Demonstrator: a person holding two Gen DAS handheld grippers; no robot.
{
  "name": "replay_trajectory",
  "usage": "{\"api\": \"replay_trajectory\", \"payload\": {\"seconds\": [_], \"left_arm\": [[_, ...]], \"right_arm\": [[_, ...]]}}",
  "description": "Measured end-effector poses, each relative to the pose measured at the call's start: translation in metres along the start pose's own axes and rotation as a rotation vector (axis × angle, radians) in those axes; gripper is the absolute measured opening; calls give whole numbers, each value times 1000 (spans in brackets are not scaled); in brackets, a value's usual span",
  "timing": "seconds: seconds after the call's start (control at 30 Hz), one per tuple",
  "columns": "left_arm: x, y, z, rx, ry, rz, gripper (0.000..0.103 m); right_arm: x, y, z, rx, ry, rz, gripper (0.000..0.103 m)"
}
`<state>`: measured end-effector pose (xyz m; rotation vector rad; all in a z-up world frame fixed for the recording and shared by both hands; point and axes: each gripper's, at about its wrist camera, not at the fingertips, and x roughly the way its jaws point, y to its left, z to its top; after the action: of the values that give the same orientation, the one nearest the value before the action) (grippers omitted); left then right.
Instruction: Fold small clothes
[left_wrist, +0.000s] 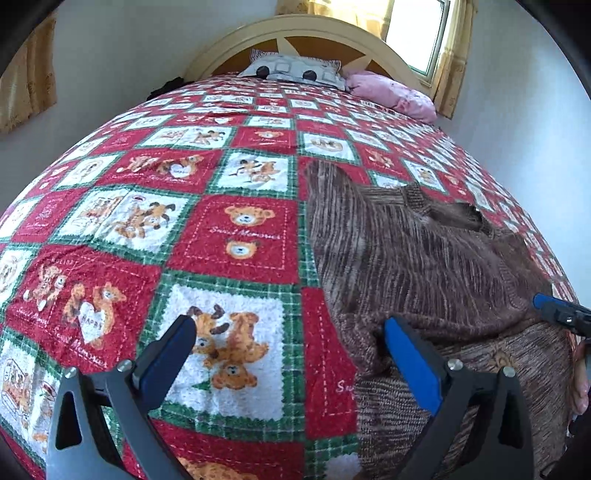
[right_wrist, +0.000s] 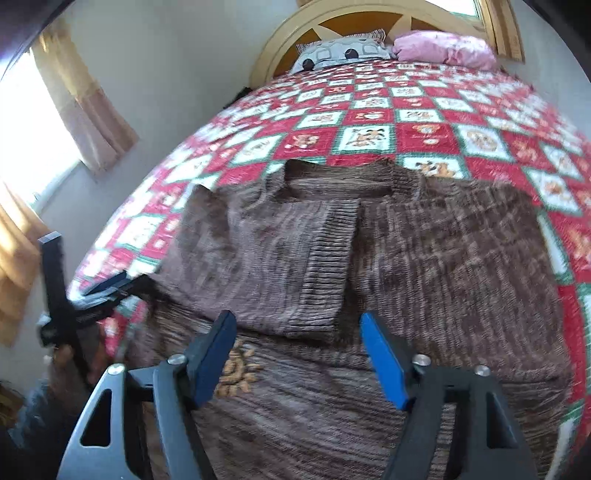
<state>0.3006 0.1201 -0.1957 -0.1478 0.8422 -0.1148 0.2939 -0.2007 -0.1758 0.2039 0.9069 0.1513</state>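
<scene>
A small brown striped knit sweater (right_wrist: 424, 254) lies on the bed, its lower part with a sun motif (right_wrist: 236, 373) folded toward me and a ribbed-cuff sleeve (right_wrist: 325, 258) folded across the chest. It fills the right side of the left wrist view (left_wrist: 424, 266). My left gripper (left_wrist: 290, 345) is open and empty at the sweater's left edge, its right finger over the knit. My right gripper (right_wrist: 298, 354) is open and empty above the folded hem. The right gripper's blue tip shows in the left wrist view (left_wrist: 554, 310); the left gripper's body shows in the right wrist view (right_wrist: 99, 295).
The bed has a red, green and white teddy-bear quilt (left_wrist: 236, 229). A grey pillow (left_wrist: 295, 70) and a pink pillow (left_wrist: 391, 94) lie by the cream headboard (left_wrist: 306, 29). Curtained windows (right_wrist: 40, 147) stand at the sides.
</scene>
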Motion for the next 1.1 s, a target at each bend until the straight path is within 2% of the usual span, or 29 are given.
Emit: {"api": "replay_trajectory", "payload": {"seconds": [0.07,0.13,0.27,0.37,0.43,0.5,0.57,0.6,0.73,0.8,0.87,0.93,1.03,1.1], "left_arm": [[4,0,1,4,21,2,103],[7,-3,1,16,35,11,103],[-1,-7,-1,40,-11,15,103],[0,-4,1,27,-13,11,103],[0,-3,2,19,-19,16,103],[-13,-2,4,-1,-91,39,103],[-28,3,5,-25,-185,20,103],[-29,5,6,-32,-190,15,103],[-2,1,12,-11,-55,37,103],[9,-6,12,28,1,51,103],[17,-15,9,78,42,74,103],[21,-22,6,110,68,94,103],[18,-22,4,115,62,100,103],[17,-18,3,97,65,89,103]], "right_arm": [[11,-1,-1,-9,50,-18,12],[16,-2,-5,-24,63,-58,2],[-3,-5,-9,-60,22,-107,1],[-9,-13,-13,-78,17,-152,1],[-6,-15,-14,-81,35,-127,1],[3,-12,-18,-112,62,-150,1],[9,-9,-21,-133,80,-157,1],[9,-9,-22,-139,84,-158,1],[3,-15,-19,-136,99,-120,2],[-4,-18,-13,-127,95,-69,3],[-11,-19,-3,-129,66,-77,5],[-15,-21,14,-112,20,-59,8],[-4,-25,40,-49,-5,-31,10],[12,-28,58,-9,-15,-22,22]]}}
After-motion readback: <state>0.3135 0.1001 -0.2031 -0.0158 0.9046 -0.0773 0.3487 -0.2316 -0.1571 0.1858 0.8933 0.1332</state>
